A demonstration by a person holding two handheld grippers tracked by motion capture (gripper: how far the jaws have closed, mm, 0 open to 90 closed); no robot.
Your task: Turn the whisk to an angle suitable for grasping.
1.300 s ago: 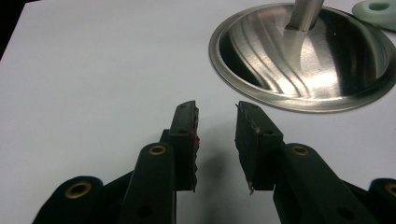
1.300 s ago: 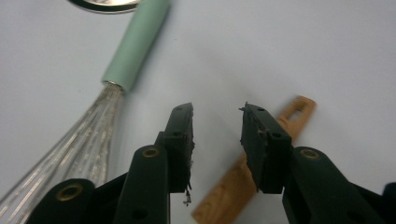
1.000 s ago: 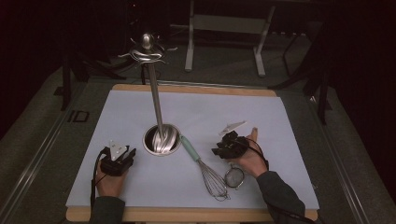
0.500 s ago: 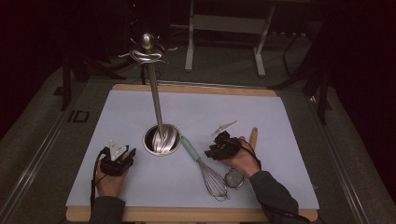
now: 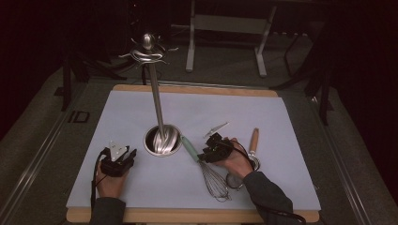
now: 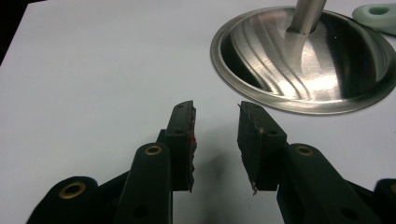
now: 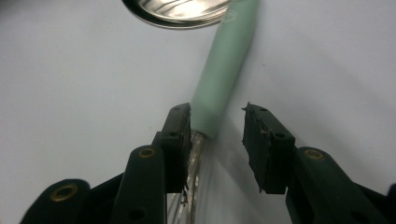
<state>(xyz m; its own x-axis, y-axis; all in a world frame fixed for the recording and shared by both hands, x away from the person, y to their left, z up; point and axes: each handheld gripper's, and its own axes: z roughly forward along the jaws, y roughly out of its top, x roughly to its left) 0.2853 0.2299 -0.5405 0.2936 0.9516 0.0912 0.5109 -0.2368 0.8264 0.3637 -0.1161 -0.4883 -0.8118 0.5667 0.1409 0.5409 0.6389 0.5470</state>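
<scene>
Item: whisk [image 5: 206, 166] with pale green handle, lying flat on the white mat [image 5: 281, 122], handle end pointing toward the round steel base [image 5: 162, 140] of the utensil stand [image 5: 155, 89], wire end toward the person. Right gripper [image 5: 210, 151]: positioned over the whisk where handle meets wires; jaws apart, the handle's lower end sitting against the left jaw in the right gripper view, with a gap to the other. Left gripper [image 5: 123, 157]: resting low on the mat just left of the steel base, jaws apart, nothing between them. Also present: a wooden-handled utensil [image 5: 254, 140] lying to the right of the right hand. Step in hand, as judged: taking hold of the whisk. Handling note: centre the handle between the jaws before closing; grip the green handle itself rather than the wires, which would likely flex and slip; lift level to keep the handle end off the base rim.
</scene>
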